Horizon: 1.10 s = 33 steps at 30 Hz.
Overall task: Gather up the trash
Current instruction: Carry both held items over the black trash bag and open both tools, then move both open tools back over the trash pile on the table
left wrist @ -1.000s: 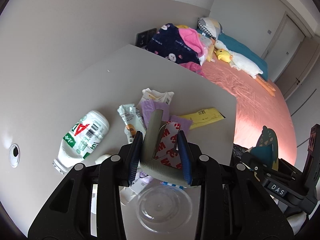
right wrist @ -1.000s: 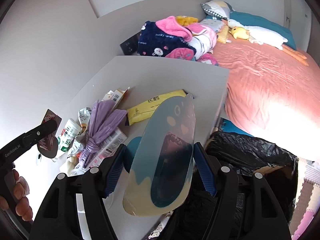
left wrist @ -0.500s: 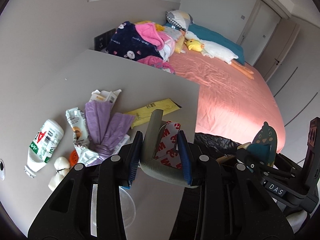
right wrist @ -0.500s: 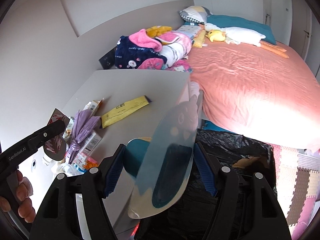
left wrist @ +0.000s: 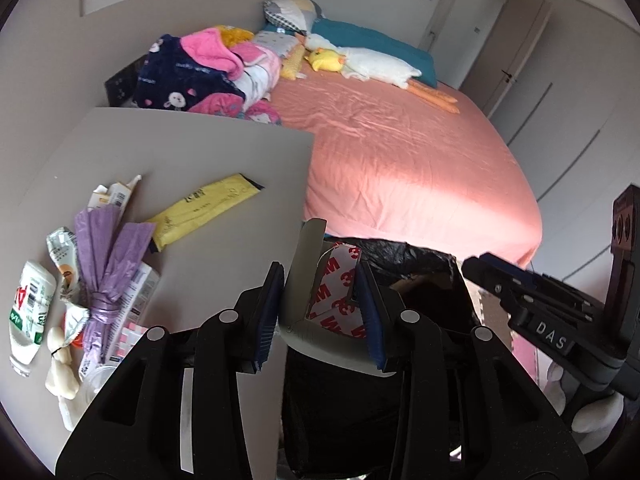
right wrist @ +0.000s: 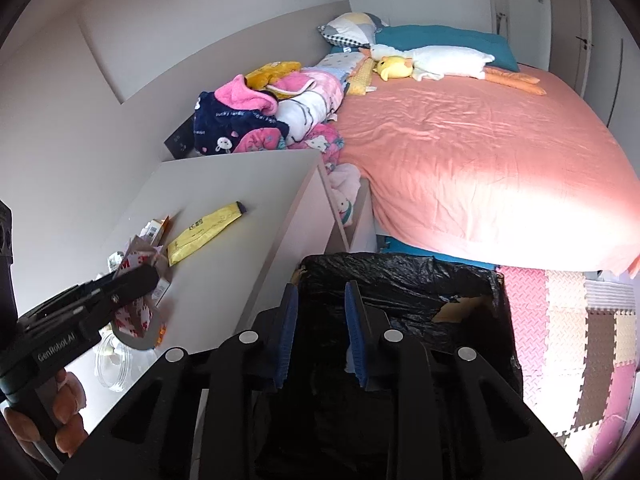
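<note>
The left gripper has its jaws just opening, and the tape backing between them stands upright over the near left edge of the bin bag. The right gripper has just closed partly, empty, over the bag. More trash lies left on the tabletop, nearer the left gripper.

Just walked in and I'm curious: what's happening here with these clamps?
A person is clearing litter off the grey table into the black-bagged bin. The left gripper has a grey card with red-and-white backing between its jaws, which have just been opening. The right gripper, empty, has just been closing its jaws above the bin.
</note>
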Each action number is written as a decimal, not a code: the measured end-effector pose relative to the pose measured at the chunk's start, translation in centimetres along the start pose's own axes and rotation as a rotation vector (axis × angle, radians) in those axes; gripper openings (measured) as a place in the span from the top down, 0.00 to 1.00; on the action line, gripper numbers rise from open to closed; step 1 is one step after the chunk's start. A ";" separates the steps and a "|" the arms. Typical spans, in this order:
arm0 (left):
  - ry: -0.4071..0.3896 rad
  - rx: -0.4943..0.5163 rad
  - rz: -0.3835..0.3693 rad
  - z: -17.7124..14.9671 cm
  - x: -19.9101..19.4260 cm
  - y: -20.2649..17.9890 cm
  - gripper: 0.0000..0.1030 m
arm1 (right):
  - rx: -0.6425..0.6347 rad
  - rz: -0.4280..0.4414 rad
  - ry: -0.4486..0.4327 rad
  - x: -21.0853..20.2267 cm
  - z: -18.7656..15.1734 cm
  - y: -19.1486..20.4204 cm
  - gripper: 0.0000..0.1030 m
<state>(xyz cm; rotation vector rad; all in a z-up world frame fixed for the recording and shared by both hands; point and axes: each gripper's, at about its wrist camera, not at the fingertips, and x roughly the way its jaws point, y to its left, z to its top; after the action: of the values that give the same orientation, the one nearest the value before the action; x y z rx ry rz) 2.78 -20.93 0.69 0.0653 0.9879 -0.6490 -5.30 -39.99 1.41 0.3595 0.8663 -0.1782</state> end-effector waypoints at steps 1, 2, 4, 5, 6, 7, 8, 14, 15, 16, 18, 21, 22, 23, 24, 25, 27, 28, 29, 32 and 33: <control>0.007 0.005 0.004 -0.1 0.3 -0.4 0.24 | 0.006 -0.005 -0.006 -0.2 0.1 -0.2 0.58; -0.003 0.006 0.008 -0.2 0.3 -0.7 0.06 | 0.013 -0.016 -0.018 -0.5 0.1 -0.6 0.53; -0.021 0.019 -0.016 -0.3 0.2 -1.2 0.06 | 0.022 -0.024 -0.031 -0.8 0.2 -1.3 0.53; -0.016 0.023 -0.018 -0.2 0.4 -1.4 0.06 | 0.029 -0.028 -0.034 -1.0 0.3 -1.5 0.53; -0.013 0.025 -0.014 -0.1 0.6 -1.6 0.06 | 0.036 -0.030 -0.036 -1.0 0.4 -1.8 0.53; -0.009 0.030 -0.013 -0.1 0.7 -1.8 0.06 | 0.040 -0.032 -0.037 -1.1 0.4 -2.0 0.53; -0.007 0.032 -0.010 0.0 0.8 -1.9 0.06 | 0.044 -0.035 -0.039 -1.1 0.4 -2.2 0.53; -0.009 0.033 -0.002 0.1 0.8 -1.9 0.06 | 0.050 -0.037 -0.038 -1.1 0.4 -2.5 0.53; -0.011 0.032 0.005 0.1 0.8 -1.8 0.06 | 0.049 -0.035 -0.037 -1.1 0.3 -2.4 0.53; -0.012 0.031 0.009 0.0 0.7 -1.8 0.06 | 0.046 -0.033 -0.036 -1.0 0.3 -2.2 0.53; -0.014 0.027 0.020 -0.1 0.5 -1.5 0.06 | 0.042 -0.030 -0.034 -0.9 0.3 -2.0 0.53; -0.015 0.015 0.033 -0.3 0.2 -0.9 0.06 | 0.029 -0.022 -0.029 -0.7 0.3 -1.5 0.53; -0.016 0.010 0.039 -0.4 0.0 -0.6 0.06 | 0.025 -0.018 -0.025 -0.6 0.3 -1.3 0.53; -0.016 0.006 0.047 -0.5 -0.1 -0.4 0.06 | 0.018 -0.014 -0.022 -0.4 0.3 -1.0 0.53; -0.017 0.001 0.055 -0.6 -0.2 -0.1 0.06 | 0.013 -0.011 -0.019 -0.3 0.3 -0.7 0.53; -0.017 -0.004 0.061 -0.8 -0.3 0.2 0.06 | 0.007 -0.006 -0.015 -0.2 0.2 -0.4 0.53; -0.018 -0.016 0.077 -1.1 -0.6 0.9 0.06 | -0.007 0.006 -0.007 0.1 0.2 0.3 0.53; -0.017 -0.022 0.085 -1.3 -0.8 1.2 0.06 | -0.015 0.012 -0.003 0.3 0.2 0.7 0.53; -0.017 -0.029 0.093 -1.5 -0.9 1.6 0.06 | -0.021 0.017 0.001 0.5 0.2 1.0 0.53; -0.017 -0.056 0.110 -2.1 -1.4 2.8 0.06 | -0.044 0.034 0.015 1.1 0.1 2.2 0.52; -0.017 -0.066 0.119 -2.3 -1.6 3.3 0.06 | -0.050 0.039 0.018 1.1 0.1 2.6 0.51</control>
<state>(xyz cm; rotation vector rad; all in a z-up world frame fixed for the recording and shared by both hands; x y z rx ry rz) 2.22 -16.76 -0.10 0.0597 0.9806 -0.5073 -3.73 -37.58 1.20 0.3317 0.8798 -0.1172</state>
